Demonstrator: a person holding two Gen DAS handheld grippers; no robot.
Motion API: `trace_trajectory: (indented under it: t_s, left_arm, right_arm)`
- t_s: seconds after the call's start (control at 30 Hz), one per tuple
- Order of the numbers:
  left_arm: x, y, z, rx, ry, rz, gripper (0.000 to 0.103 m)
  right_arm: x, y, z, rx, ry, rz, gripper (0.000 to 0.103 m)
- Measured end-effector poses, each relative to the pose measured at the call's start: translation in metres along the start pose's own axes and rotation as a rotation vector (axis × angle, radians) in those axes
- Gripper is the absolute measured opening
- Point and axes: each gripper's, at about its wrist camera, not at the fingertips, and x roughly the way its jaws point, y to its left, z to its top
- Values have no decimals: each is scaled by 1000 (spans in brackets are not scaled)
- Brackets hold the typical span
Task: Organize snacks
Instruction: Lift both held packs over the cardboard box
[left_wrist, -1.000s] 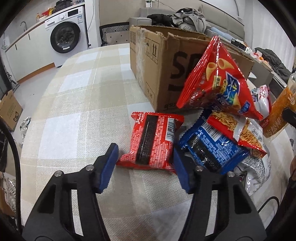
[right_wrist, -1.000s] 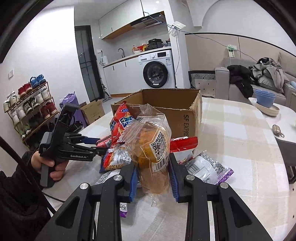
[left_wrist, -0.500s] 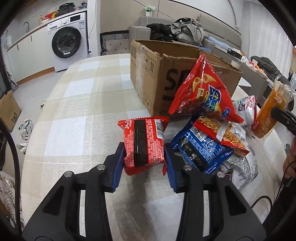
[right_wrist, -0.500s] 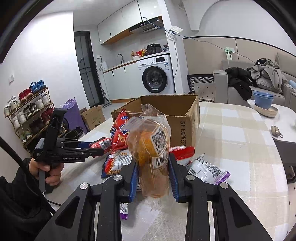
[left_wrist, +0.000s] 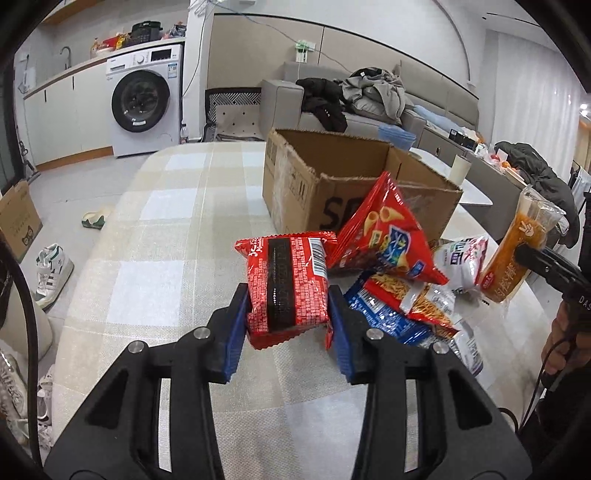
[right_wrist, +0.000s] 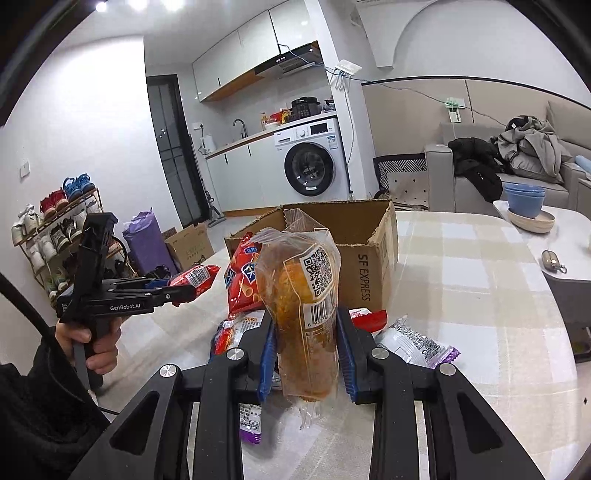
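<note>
Checked tablecloth under an open cardboard box, interior hidden from both views. Snack pile beside box, lower packets overlapped and unreadable. Left gripper clamped on red packet, raised clear of cloth; a second ago packet flat on table between open jaws. Right gripper gripping orange bread stick upright, unchanged, label partly legible.
</note>
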Motion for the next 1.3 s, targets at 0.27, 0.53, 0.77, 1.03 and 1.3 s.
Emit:
trace_trajectory:
  t_s: [0.27,0.53,0.77,1.03,1.3]
  left_arm:
    - [-31,-19,12,22,-77,-31,38]
    - [-49,-33,34,49,-125,-50,38]
    - [-53,-34,59,48,-153,-53,38]
    - [-43,-35,86,31,-169,-43,38]
    - [-25,-47,107,33,-183,-29,38]
  right_arm:
    - [-10,3,10,16,-54,23,30]
    - [-16,7,27,23,-123,26,30]
    - [-14,6,47,45,-184,22,30]
    - [-8,5,64,61,-227,22,30]
    - [0,6,78,52,-247,11,30]
